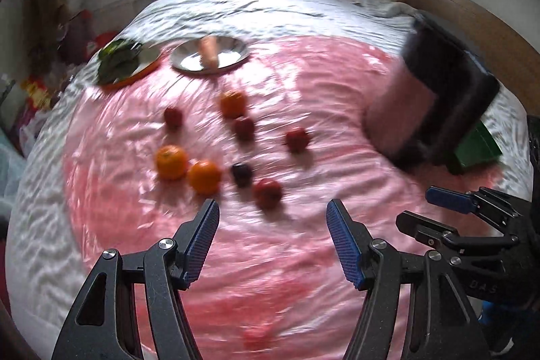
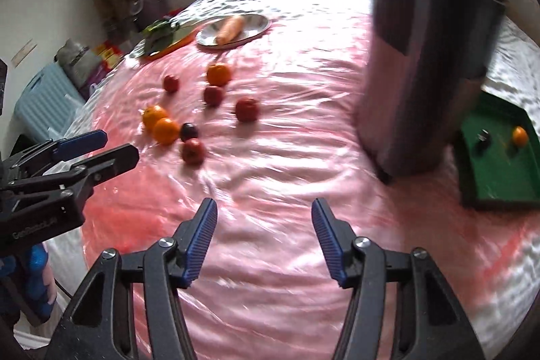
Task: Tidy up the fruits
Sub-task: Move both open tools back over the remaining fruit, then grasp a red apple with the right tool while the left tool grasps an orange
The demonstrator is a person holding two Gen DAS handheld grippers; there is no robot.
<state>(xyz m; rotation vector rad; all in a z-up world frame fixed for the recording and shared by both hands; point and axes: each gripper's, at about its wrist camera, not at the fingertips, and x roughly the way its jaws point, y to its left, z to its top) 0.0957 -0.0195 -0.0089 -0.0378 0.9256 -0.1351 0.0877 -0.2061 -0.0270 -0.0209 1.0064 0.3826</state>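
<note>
A tall dark bin (image 2: 425, 63) stands between the loose fruit and the green tray (image 2: 499, 157). Three oranges (image 1: 171, 161) and several red and dark fruits lie scattered on the pink sheet (image 2: 270, 225); one orange sits in the tray. Both the left gripper (image 1: 272, 238) and the right gripper (image 2: 263, 235) hover wide apart, empty.

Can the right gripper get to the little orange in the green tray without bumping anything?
Probably yes. The right gripper is open and empty, and the orange lies uncovered in the green tray. The tall dark jug stands just beside the tray, so it should come in from the near side.
</note>
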